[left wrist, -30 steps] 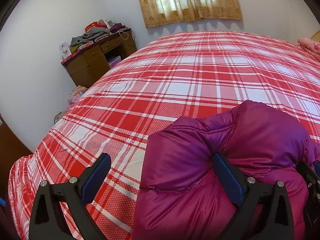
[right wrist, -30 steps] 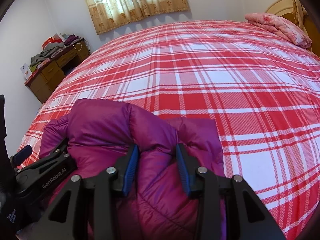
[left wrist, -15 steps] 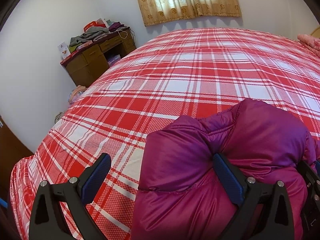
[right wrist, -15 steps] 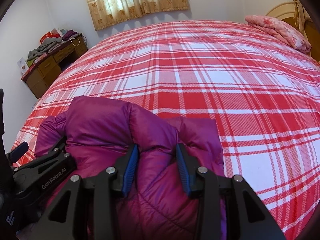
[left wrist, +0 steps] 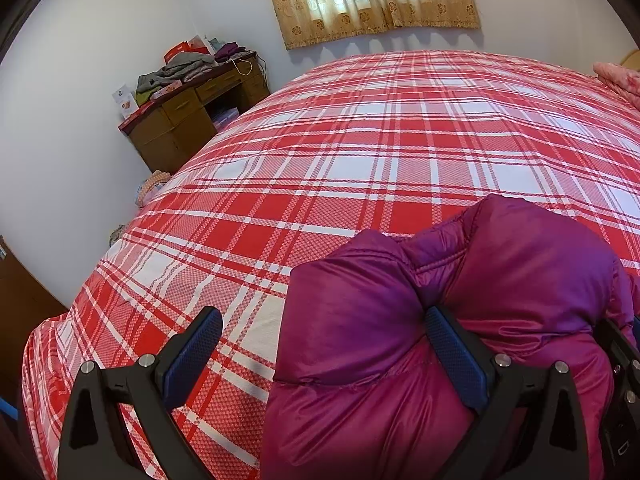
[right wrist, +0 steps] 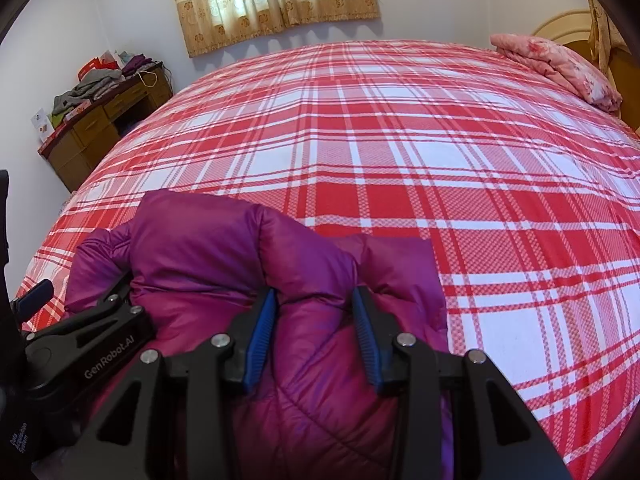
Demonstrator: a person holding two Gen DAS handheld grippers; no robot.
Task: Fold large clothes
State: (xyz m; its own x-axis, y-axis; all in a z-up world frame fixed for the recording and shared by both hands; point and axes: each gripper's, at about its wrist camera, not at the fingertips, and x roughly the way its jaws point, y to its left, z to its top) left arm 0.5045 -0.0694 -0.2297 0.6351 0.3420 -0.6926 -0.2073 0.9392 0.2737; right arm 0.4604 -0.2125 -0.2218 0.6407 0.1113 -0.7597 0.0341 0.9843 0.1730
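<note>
A puffy purple down jacket point(left wrist: 500, 280) lies bunched on the near part of a bed with a red and white plaid cover point(left wrist: 380, 152). My left gripper point(left wrist: 322, 316) stands wide open at the jacket's left edge. Its right finger point(left wrist: 452, 344) is sunk in a crease and its left finger point(left wrist: 196, 344) is over bare cover. My right gripper point(right wrist: 315, 296) is shut on a raised fold of the jacket point(right wrist: 224, 248), both blue pads pressing into it. The left gripper's body point(right wrist: 80, 344) shows beside it in the right wrist view.
A wooden desk point(left wrist: 188, 120) piled with clothes stands against the left wall past the bed. A pink folded blanket point(right wrist: 560, 68) lies at the far right by the headboard. Curtains point(right wrist: 272, 0) hang on the back wall. The plaid cover stretches away beyond the jacket.
</note>
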